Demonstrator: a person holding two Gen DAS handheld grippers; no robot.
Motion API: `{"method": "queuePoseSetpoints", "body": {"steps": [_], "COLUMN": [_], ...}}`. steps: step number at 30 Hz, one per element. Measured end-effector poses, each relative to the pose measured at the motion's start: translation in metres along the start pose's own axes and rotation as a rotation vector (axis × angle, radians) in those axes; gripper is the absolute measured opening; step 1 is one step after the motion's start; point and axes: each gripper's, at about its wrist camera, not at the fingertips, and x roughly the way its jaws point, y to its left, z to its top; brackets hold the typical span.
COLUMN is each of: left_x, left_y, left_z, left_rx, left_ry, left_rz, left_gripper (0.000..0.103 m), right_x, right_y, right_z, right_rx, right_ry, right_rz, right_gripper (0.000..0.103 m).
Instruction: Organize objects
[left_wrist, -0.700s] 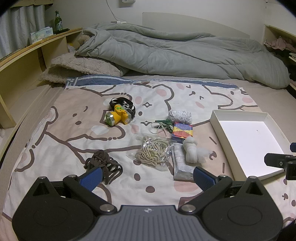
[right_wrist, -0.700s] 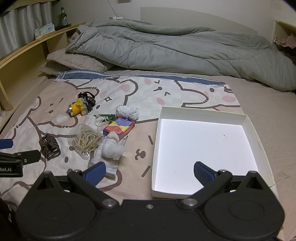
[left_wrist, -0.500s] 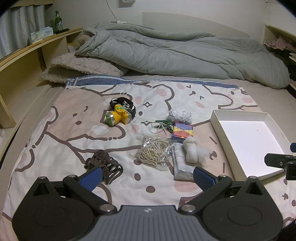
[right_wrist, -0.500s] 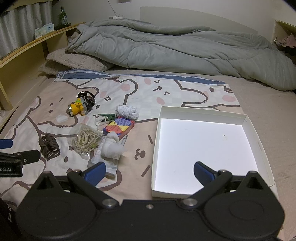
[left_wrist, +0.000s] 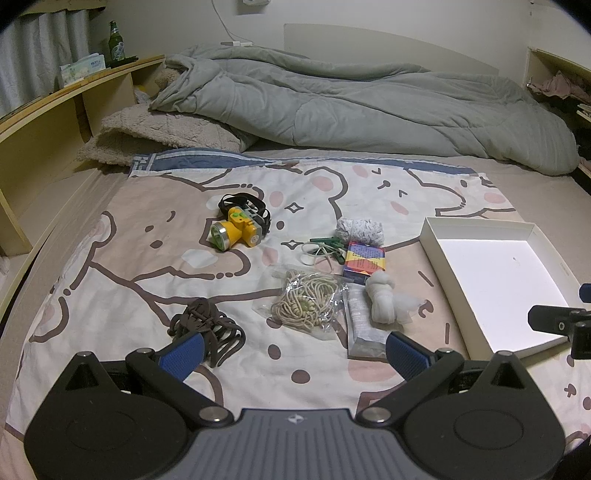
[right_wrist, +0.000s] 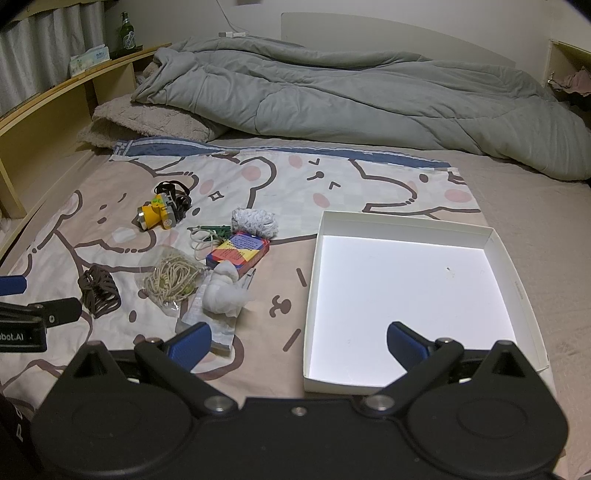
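Small objects lie on a cartoon-print sheet: a yellow headlamp (left_wrist: 240, 230), a brown hair claw (left_wrist: 207, 326), a bag of beige cord (left_wrist: 308, 301), a colourful card box (left_wrist: 365, 258), a white cloth bundle (left_wrist: 380, 297), a grey yarn ball (left_wrist: 360, 229) and a flat packet (left_wrist: 360, 323). An empty white box (right_wrist: 410, 295) lies to their right. My left gripper (left_wrist: 293, 352) is open and empty just short of the claw and packet. My right gripper (right_wrist: 299, 341) is open and empty at the box's near left edge.
A rumpled grey duvet (left_wrist: 351, 99) and a beige pillow (left_wrist: 155, 136) fill the far side of the bed. A wooden shelf (left_wrist: 48, 122) with a green bottle (left_wrist: 115, 40) runs along the left. Green pegs and rubber bands (left_wrist: 325, 249) lie by the card box.
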Motion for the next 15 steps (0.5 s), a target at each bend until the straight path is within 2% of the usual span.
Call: {"method": "queuePoseSetpoints", "body": {"steps": [15], "left_x": [0.0003], "left_y": [0.0000], "left_z": [0.0001], "left_rx": [-0.001], "left_ry": [0.001], "left_rz": [0.001], "left_gripper": [0.103], "right_x": [0.0000], "right_y": [0.0016], "right_z": [-0.0019], "right_rx": [-0.002], "right_ry": [0.002], "right_rz": [0.000], "right_gripper": [0.102]}}
